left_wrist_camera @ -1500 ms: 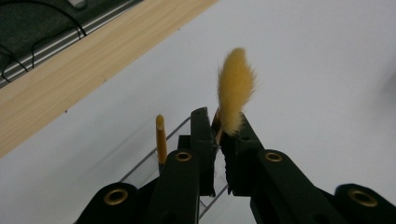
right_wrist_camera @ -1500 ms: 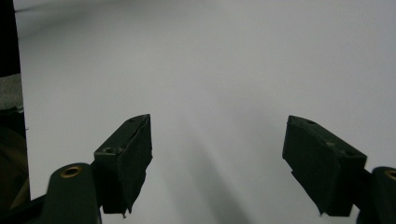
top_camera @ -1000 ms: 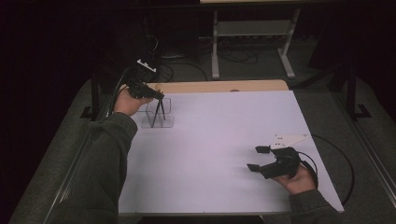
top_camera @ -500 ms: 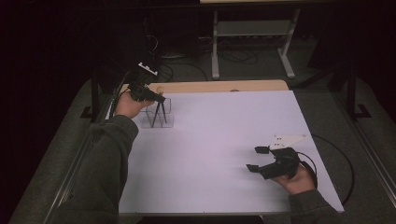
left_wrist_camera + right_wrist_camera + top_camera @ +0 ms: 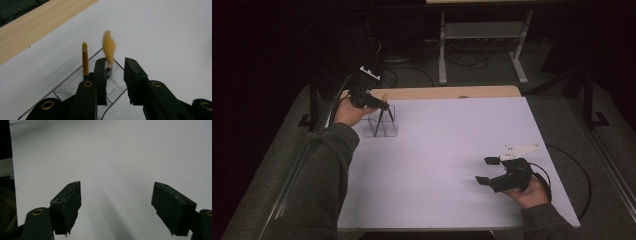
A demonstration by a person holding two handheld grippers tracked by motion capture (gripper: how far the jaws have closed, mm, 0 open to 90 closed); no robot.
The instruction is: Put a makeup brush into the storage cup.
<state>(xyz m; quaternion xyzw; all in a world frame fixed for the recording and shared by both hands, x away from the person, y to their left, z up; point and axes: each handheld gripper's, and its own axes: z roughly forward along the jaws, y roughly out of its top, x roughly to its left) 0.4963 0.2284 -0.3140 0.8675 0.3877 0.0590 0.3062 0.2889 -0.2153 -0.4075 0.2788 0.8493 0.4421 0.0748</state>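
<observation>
A clear plastic holder (image 5: pixel 381 131) (image 5: pixel 75 82) stands at the back left of the white table (image 5: pixel 452 140). Two brushes lean in it: a thin one with a small yellow tip (image 5: pixel 85 60) and one with a fluffy yellow head (image 5: pixel 108 46), which looks blurred. My left gripper (image 5: pixel 383 106) (image 5: pixel 115 65) hovers just above the holder, open a little. The fluffy brush's stem rises in the gap close to one jaw, and I see no grip on it. My right gripper (image 5: pixel 487 170) (image 5: pixel 117 202) rests low near the front right, wide open with nothing between its fingers.
A bare wooden strip (image 5: pixel 447 92) runs along the table's far edge. Beyond it stand a metal stand (image 5: pixel 482 35) and cables on the dark floor. A cable (image 5: pixel 572 170) loops off the table's right side behind the right hand.
The left hand has shifted very slightly back and left above the holder. The right hand has stayed put.
</observation>
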